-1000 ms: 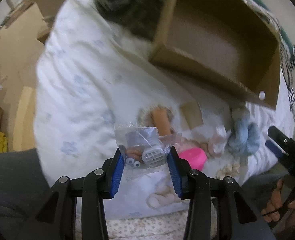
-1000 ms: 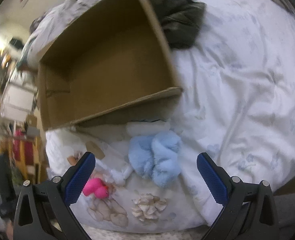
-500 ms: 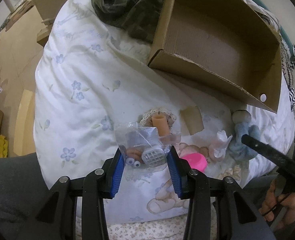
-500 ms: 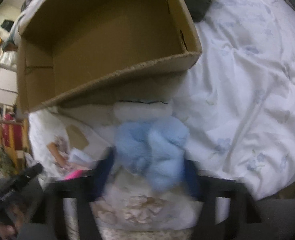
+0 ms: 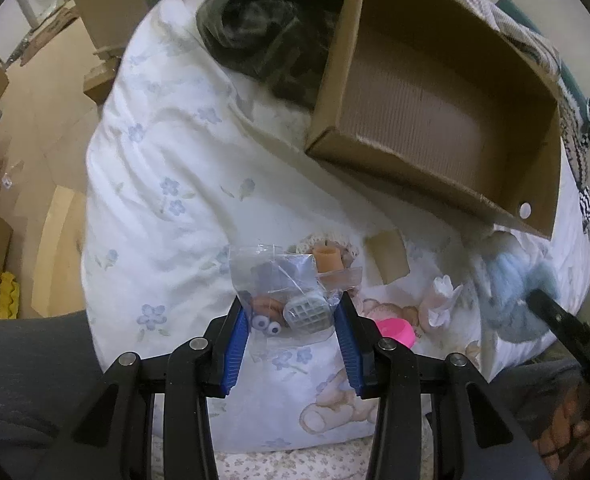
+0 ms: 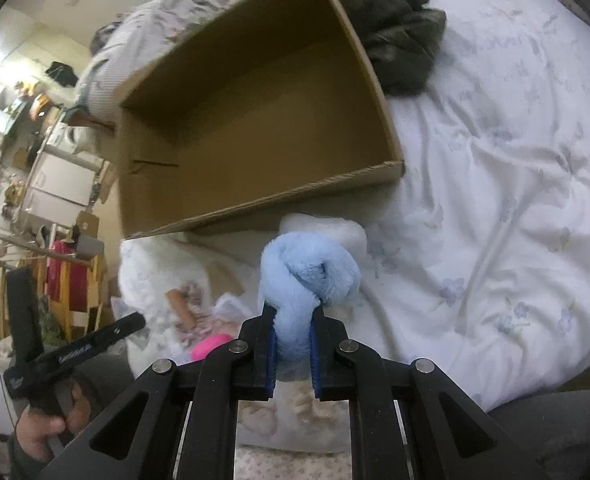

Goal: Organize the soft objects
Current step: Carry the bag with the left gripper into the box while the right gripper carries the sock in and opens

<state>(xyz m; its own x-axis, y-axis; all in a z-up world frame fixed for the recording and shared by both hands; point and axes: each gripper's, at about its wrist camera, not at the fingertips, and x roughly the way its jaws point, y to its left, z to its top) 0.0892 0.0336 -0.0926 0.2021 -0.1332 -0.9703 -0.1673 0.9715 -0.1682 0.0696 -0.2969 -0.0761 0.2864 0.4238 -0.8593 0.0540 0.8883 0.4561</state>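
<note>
Two grippers: each one pinches a soft thing above the floral duvet (image 5: 167, 168).
Left gripper (image 5: 291, 320): its blue pads press both sides of a clear plastic bag (image 5: 283, 284) with small toy parts in it, at the lower middle of the left wrist view.
Right gripper (image 6: 293, 334): its fingers are pressed tight on a fluffy light-blue plush (image 6: 307, 276), whose twisted bulk bulges above the fingertips at the middle of the right wrist view.
Cardboard box (image 5: 435, 120): open and empty, at the upper right of the left view and the upper middle of the right view; neither held thing is in it.
Only the left view shows: a pink cap (image 5: 395, 330), a white fabric piece (image 5: 441, 300) and a brown cardboard scrap (image 5: 387, 256) on the duvet below the box.
Only the right view shows: a white furry item (image 6: 335, 228) just behind the plush, and a person's hand (image 6: 43, 428) on the other gripper's handle at lower left.
Dark green garment (image 6: 399, 40): bunched beside the box's far corner.
Change from a second earlier: the right fingers stood wide apart around the plush lying on the duvet; now they clamp it. The left grip on the bag is unchanged.
</note>
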